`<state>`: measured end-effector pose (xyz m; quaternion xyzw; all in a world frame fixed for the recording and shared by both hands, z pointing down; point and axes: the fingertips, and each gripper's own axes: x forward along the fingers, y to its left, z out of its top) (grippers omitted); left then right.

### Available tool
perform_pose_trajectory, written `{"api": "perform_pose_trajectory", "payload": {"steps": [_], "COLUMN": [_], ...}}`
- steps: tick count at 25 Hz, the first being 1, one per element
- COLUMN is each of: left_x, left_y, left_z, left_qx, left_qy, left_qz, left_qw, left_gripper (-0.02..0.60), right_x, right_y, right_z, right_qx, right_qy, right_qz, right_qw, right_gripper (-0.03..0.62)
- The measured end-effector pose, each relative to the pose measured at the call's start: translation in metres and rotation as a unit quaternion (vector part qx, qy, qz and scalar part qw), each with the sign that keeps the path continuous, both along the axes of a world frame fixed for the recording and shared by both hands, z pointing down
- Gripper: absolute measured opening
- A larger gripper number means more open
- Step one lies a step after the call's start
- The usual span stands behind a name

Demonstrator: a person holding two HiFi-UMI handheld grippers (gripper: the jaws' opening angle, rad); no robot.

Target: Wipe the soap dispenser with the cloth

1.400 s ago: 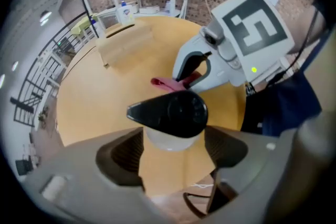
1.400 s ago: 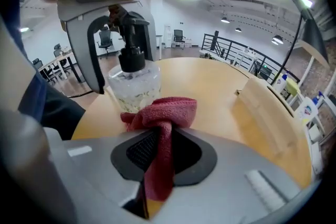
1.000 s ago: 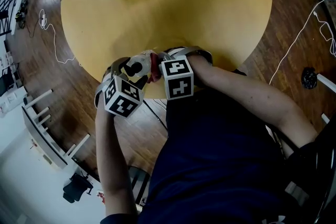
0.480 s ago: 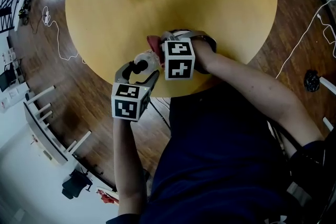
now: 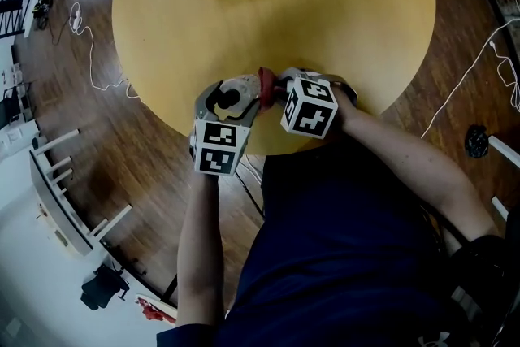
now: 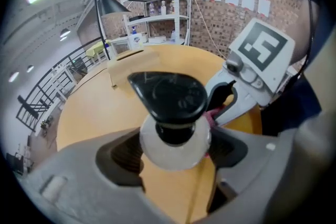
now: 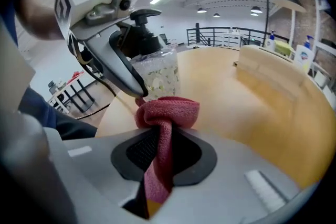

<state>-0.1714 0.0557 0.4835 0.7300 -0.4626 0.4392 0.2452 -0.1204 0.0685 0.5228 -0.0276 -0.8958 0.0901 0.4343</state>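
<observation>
While your left gripper [image 5: 231,97], its jaws just eased wider, clasps the soap dispenser [image 7: 157,78] at the near edge of the table [image 5: 341,12] and your right gripper [image 5: 278,87] pinches the red cloth [image 7: 168,113] at its side, a firm wipe could knock it loose.

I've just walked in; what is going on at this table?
A person holds a gripper in each hand at the near edge of a round wooden table. The left gripper has a clear soap dispenser with a black pump between its jaws; they have just been opening slightly, yet they look pressed on the bottle. The right gripper is shut on a red cloth, its bunched end against the bottle's lower side, so wiping seems under way.
</observation>
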Motion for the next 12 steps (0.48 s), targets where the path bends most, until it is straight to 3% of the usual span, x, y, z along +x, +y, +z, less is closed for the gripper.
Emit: {"api": "perform_pose_trajectory", "payload": {"steps": [3,5,8,12], "left_x": [-0.009,-0.014,-0.014,-0.003], "left_y": [-0.001,-0.006,-0.021,-0.031], "left_z": [-0.005,-0.024,-0.075,-0.14], "left_qx": [0.011,0.025,0.054,0.083], "left_qy": [0.015,0.061,0.162,0.251], "left_qz": [-0.003,-0.038,-0.084,-0.072], "left_qw": [0.9998,0.9971,0.9817,0.9618], "left_gripper": [0.36,0.36,0.36,0.36], "right_x": [0.015,0.025,0.031,0.01], "right_y": [-0.014,-0.022,-0.025,-0.031], "right_z": [0.0,-0.005,-0.027,-0.083], "right_qx": [-0.022,-0.036,-0.072,-0.052], "right_qy": [-0.003,-0.017,-0.085,-0.199], "right_qz": [0.061,0.095,0.125,0.122], "right_qw": [0.998,0.995,0.986,0.971], "right_gripper": [0.067,0.066,0.066,0.067]}}
